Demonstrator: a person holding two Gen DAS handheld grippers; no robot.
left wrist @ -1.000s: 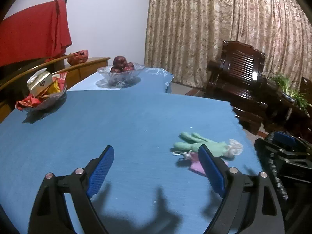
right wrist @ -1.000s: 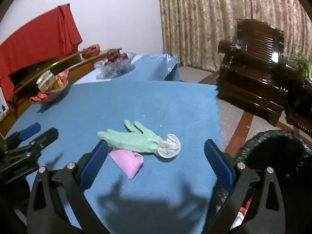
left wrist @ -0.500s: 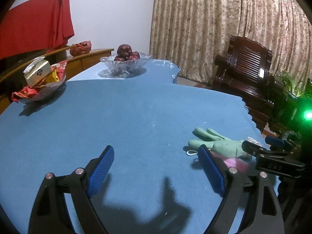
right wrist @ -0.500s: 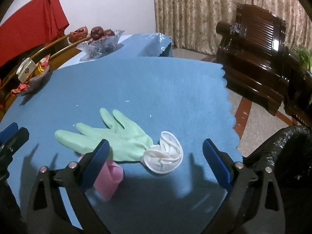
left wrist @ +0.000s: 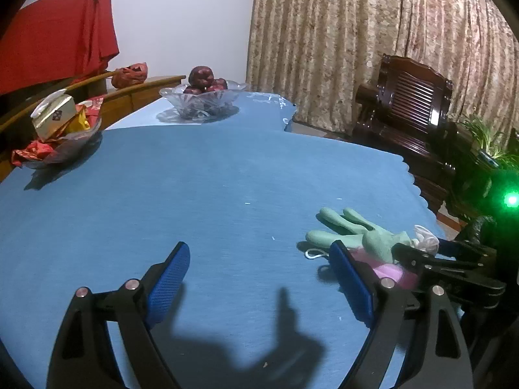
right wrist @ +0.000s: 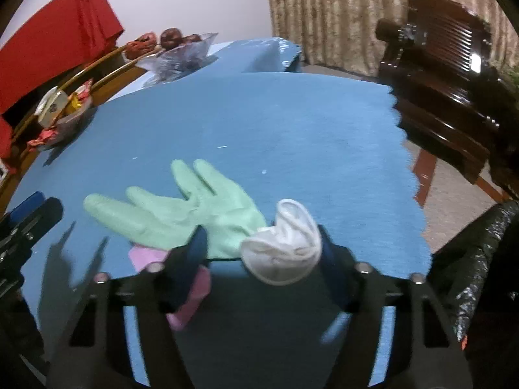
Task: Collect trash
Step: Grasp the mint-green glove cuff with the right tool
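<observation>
In the right wrist view, the right gripper (right wrist: 262, 259) sits at the bottom centre of the frame, low over the blue-covered counter (right wrist: 292, 123). Its fingers (right wrist: 194, 253) are closing, about half apart, with the cuff end of a pale green glove (right wrist: 181, 207) and its turned-out white lining (right wrist: 285, 246) lying between them. Whether the pads already press on the cuff cannot be told; the picture is blurred there. The glove's own fingers stretch toward the left of the frame, flat on the cloth. A pink folded piece (right wrist: 191, 288) lies under the glove's cuff, partly behind the left finger. At the right edge stands a black bag (right wrist: 476, 259), beside the counter's scalloped edge.

In the left wrist view, the left gripper (left wrist: 259, 278) hovers at the bottom of the frame over bare blue cloth, its fingers (left wrist: 170, 272) wide apart with nothing between them. The glove lies at the lower right of this frame, just past the right finger. A glass bowl of dark fruit (left wrist: 204, 97) stands at the upper centre, and a dish of wrappers (left wrist: 61, 129) at the left edge.
</observation>
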